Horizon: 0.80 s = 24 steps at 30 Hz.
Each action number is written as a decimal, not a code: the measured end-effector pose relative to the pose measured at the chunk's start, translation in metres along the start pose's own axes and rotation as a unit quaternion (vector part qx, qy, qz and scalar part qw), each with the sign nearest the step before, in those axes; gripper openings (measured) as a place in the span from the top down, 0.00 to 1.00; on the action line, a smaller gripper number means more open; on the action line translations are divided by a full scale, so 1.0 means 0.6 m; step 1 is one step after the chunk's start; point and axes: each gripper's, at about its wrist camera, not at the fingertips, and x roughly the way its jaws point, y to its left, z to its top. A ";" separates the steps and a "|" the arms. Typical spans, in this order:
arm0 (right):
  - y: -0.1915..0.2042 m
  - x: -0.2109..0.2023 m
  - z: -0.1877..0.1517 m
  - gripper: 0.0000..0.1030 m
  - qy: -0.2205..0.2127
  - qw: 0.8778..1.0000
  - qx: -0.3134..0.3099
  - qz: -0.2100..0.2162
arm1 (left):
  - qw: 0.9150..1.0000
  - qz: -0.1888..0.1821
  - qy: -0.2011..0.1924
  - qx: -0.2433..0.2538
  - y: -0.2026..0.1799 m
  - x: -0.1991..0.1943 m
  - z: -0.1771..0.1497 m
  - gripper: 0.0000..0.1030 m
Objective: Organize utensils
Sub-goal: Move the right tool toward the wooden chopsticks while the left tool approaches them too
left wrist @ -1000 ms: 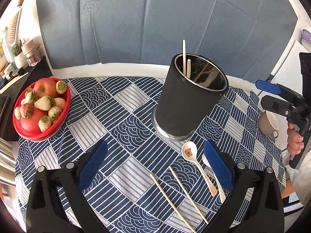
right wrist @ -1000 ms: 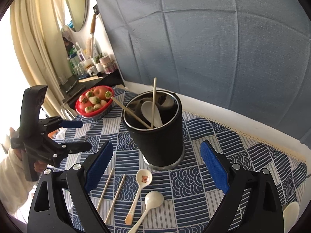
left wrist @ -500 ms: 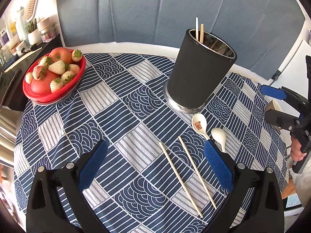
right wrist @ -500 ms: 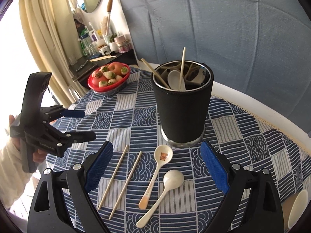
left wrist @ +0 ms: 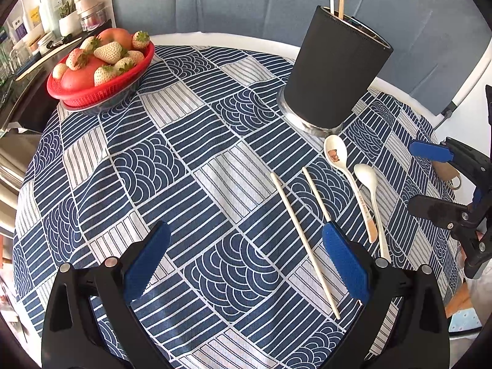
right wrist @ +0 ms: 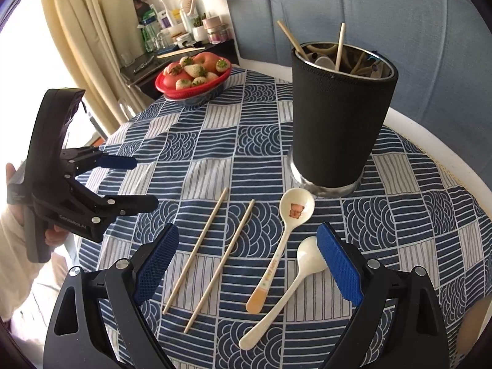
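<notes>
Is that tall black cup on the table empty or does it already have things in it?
Not empty. The black cup stands upright, holding two chopsticks and at least one pale spoon inside.

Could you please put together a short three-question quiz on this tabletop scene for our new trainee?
1. True or false: the left claw is shut on a chopstick.
2. How many spoons lie loose on the tablecloth?
3. The bear-print spoon has its bowl toward: A) the black holder; B) the fruit basket; C) the right claw.

Key: 1 false, both claws are open and empty. 2 two, the bear-print spoon and the plain white spoon. 3 A.
</notes>
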 end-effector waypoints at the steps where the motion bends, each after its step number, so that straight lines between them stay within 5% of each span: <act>1: 0.003 0.006 -0.002 0.16 0.005 1.000 -0.002 0.002 | 1.000 -0.001 0.002 -0.003 0.003 0.002 -0.005 0.06; 13: 0.024 0.086 -0.018 0.25 0.069 0.998 -0.012 0.004 | 0.999 0.014 0.025 -0.014 0.024 0.016 -0.050 0.06; 24: 0.040 0.143 -0.030 0.57 0.131 0.991 -0.023 -0.002 | 0.999 0.013 0.037 -0.023 0.031 0.029 -0.062 0.06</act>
